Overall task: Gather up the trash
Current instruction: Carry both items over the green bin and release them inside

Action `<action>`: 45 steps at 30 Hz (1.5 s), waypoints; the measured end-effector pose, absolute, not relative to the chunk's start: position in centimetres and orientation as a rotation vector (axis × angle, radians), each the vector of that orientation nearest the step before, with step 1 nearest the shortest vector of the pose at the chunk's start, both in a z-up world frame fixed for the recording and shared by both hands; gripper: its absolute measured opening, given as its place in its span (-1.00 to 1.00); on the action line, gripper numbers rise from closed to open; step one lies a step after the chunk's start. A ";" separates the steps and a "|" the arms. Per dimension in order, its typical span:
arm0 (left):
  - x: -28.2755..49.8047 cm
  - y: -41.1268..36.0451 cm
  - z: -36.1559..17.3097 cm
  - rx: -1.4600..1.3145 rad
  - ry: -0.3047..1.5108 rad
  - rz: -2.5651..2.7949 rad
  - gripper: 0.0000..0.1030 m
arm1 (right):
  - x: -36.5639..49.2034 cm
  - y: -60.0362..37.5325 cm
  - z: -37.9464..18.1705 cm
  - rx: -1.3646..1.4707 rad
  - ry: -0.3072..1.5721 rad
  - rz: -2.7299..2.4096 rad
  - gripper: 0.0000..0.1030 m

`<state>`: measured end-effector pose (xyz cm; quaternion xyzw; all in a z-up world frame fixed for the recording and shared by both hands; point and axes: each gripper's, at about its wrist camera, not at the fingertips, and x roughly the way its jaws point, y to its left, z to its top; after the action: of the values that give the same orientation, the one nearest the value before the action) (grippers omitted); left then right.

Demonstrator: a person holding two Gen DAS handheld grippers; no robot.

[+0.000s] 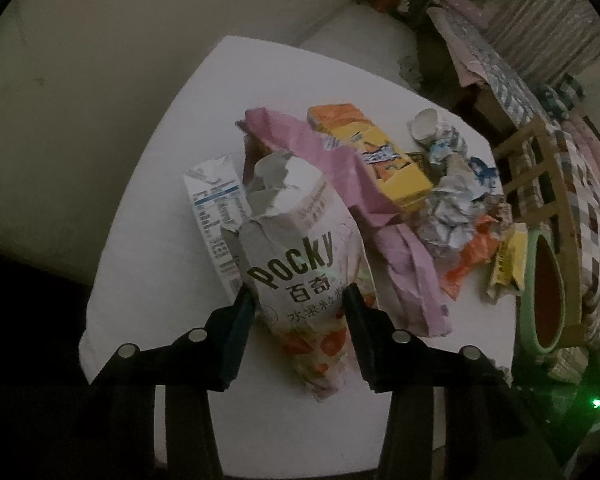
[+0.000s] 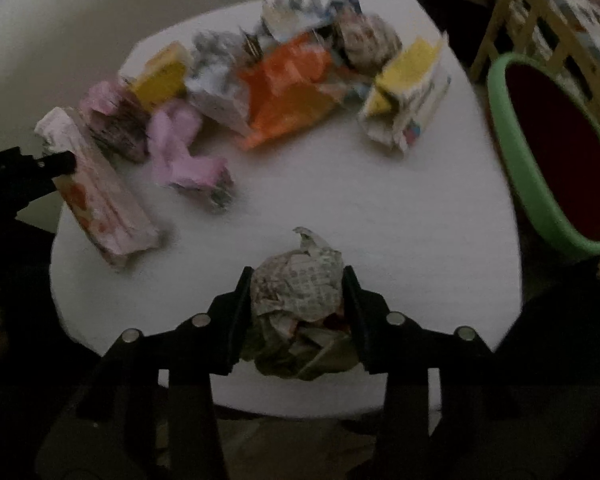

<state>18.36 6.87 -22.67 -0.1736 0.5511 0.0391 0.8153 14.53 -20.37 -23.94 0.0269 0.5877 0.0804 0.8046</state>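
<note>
A torn Pocky box [image 1: 300, 264] lies on the white table [image 1: 148, 240], and my left gripper [image 1: 300, 300] is shut on its lower half. The same box shows in the right wrist view [image 2: 100, 196] with the left gripper's finger against it. My right gripper [image 2: 298, 280] is shut on a crumpled paper ball [image 2: 300, 292] and holds it over the near part of the table [image 2: 380, 216]. A green bin with a dark red inside [image 2: 512, 152] stands past the table's right edge; it also shows in the left wrist view [image 1: 532, 264].
More trash lies across the table: pink paper [image 1: 380, 208], a yellow-orange carton [image 1: 384, 156], a white carton [image 1: 216, 216], crumpled wrappers [image 1: 452, 208], an orange wrapper [image 2: 288, 88], a yellow-white box [image 2: 408, 96]. A wooden chair [image 1: 548, 184] and patterned bedding [image 1: 580, 160] stand to the right.
</note>
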 end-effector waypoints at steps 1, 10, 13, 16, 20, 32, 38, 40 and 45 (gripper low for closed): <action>18.2 6.8 -22.4 -0.369 1.171 0.081 -0.17 | 14.4 -20.2 -23.3 0.054 1.245 0.180 -0.18; 16.6 5.7 -18.6 -0.273 1.107 0.056 -0.20 | 14.5 -19.0 -17.5 0.030 1.108 0.231 -0.18; 16.4 5.2 -17.1 -0.233 1.077 0.049 -0.20 | 14.3 -19.3 -15.7 0.043 1.075 0.249 -0.18; 16.2 4.8 -15.4 -0.218 1.049 0.034 -0.20 | 14.0 -19.6 -14.2 0.051 1.048 0.263 -0.18; 16.3 3.8 -13.6 -0.202 1.025 0.000 -0.20 | 14.0 -19.8 -12.3 0.050 1.003 0.272 -0.18; 17.3 -3.0 -9.2 -0.106 0.963 -0.149 -0.20 | 14.4 -24.7 -9.3 0.054 0.909 0.182 -0.18; 18.5 -8.1 -7.3 -0.048 0.937 -0.238 -0.20 | 14.5 -29.5 -8.1 0.084 0.873 0.102 -0.18; 19.0 -10.3 -6.8 -0.024 0.929 -0.273 -0.20 | 14.6 -31.5 -7.7 0.094 0.865 0.072 -0.18; 20.7 -15.4 -6.2 0.017 0.920 -0.342 -0.20 | 15.0 -35.6 -7.6 0.107 0.857 0.011 -0.18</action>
<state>20.67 -15.39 -6.20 0.0080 0.4419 -0.1644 0.8818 15.03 -35.63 -7.58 0.0518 0.4153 0.0053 0.9082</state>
